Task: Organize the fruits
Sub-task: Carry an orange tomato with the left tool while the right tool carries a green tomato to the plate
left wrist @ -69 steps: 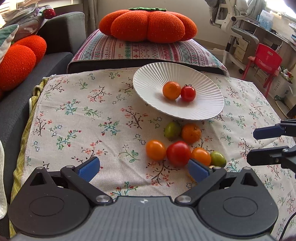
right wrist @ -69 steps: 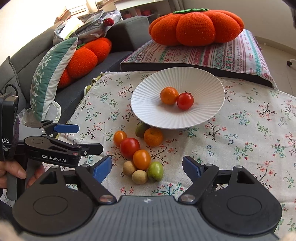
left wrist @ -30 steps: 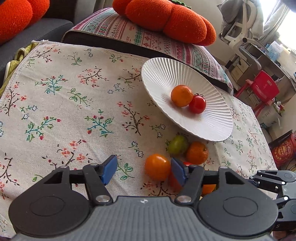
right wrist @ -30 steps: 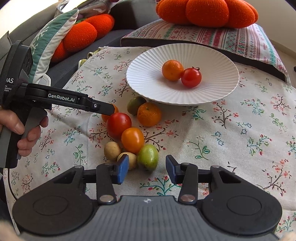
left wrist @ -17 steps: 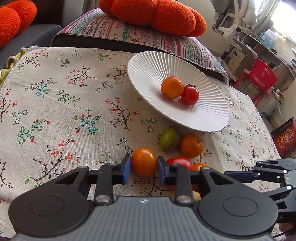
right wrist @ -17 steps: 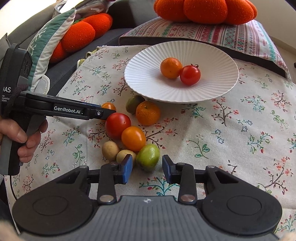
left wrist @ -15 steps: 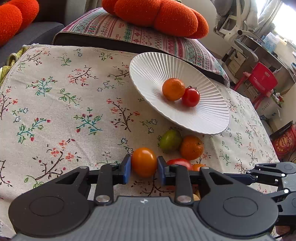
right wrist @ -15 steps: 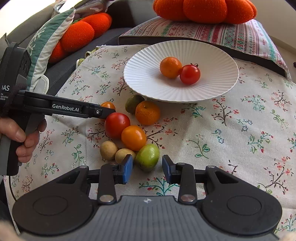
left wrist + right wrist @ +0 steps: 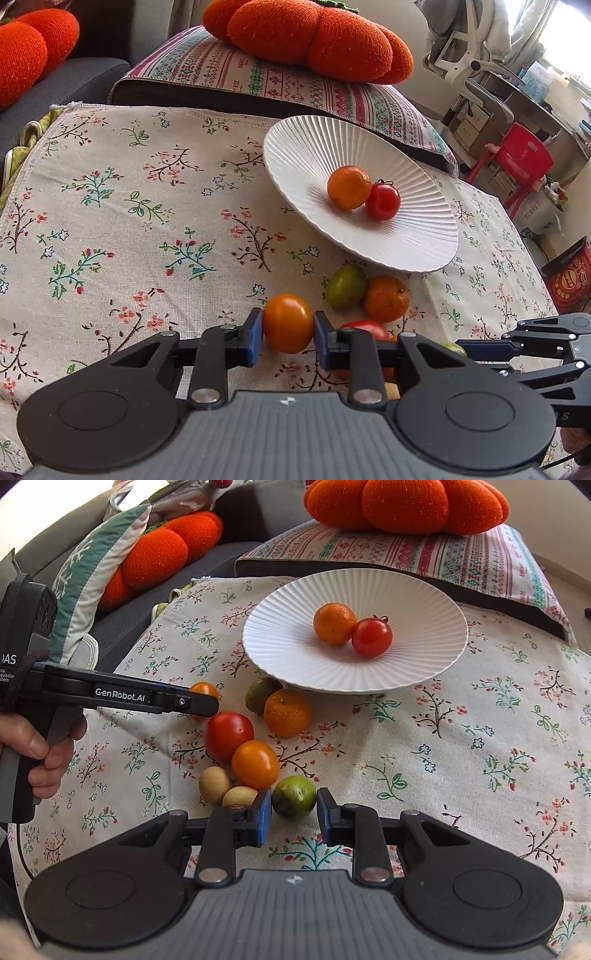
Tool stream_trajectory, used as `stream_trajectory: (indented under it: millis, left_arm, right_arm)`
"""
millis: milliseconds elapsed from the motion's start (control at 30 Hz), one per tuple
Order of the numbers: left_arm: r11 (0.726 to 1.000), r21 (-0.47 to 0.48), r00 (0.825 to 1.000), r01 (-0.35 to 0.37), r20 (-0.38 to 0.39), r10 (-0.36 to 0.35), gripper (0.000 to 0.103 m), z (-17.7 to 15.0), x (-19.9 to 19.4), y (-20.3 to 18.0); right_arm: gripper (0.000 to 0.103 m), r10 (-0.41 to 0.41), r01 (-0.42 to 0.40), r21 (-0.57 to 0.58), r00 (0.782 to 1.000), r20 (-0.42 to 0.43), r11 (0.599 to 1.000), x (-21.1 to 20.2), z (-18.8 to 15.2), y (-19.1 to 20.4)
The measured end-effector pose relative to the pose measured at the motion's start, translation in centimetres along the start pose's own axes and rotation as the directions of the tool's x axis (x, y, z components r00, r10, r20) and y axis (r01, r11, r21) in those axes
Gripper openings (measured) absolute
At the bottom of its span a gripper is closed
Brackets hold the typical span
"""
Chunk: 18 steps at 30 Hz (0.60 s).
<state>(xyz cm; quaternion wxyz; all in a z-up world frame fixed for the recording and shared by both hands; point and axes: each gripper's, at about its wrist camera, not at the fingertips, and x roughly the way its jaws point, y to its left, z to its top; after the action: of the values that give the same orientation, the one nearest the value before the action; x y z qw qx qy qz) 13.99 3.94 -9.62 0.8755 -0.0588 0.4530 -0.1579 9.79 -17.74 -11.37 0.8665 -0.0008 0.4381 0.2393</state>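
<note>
My left gripper (image 9: 288,336) is shut on an orange tomato (image 9: 287,322), just above the floral cloth. My right gripper (image 9: 293,808) is shut on a green fruit (image 9: 294,795) at the near end of the fruit cluster. A white ribbed plate (image 9: 406,243) holds a tangerine (image 9: 348,187) and a red cherry tomato (image 9: 382,201); the plate also shows in the right wrist view (image 9: 295,653). Loose on the cloth lie a red tomato (image 9: 229,734), an orange tomato (image 9: 255,763), a tangerine (image 9: 287,712), a green fruit (image 9: 260,694) and two beige fruits (image 9: 215,784).
A striped cushion (image 9: 258,79) with an orange pumpkin pillow (image 9: 306,38) lies behind the plate. A grey sofa with orange pillows (image 9: 162,555) is at the left. A red chair (image 9: 522,158) and office chair stand off to the right.
Both grippers have closed from wide open: the left on the orange tomato, the right on the green fruit. The left gripper has lifted slightly with its tomato.
</note>
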Motion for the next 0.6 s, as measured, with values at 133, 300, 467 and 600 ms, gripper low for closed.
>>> stream_trajectory:
  millis: [133,300,467,600]
  left_arm:
    - [1.000,-0.011,1.000,0.001,0.019,-0.001,0.011,0.4,-0.5,0.1]
    - [1.000,-0.013,0.999,-0.011,0.045,0.012,0.011,0.9,-1.2,0.3]
    - [0.999,0.002,0.997,-0.034,0.075,0.033,0.011,1.5,-1.6,0.3]
    - [0.999,0.006,0.993,-0.036,0.112,0.035,0.011,2.1,-2.2,0.1]
  right_arm:
    - [0.024,-0.004,0.004,-0.002,1.000,0.004,1.000,-0.2,0.1,-0.1]
    - [0.023,0.013,-0.014,0.023,1.000,0.022,1.000,-0.9,0.5,-0.9]
    - [0.023,0.018,-0.024,0.082,0.998,0.063,0.996,-2.1,1.0,-2.6]
    - [0.023,0.020,-0.036,0.153,0.994,0.108,0.987,-3.2,1.5,-4.2]
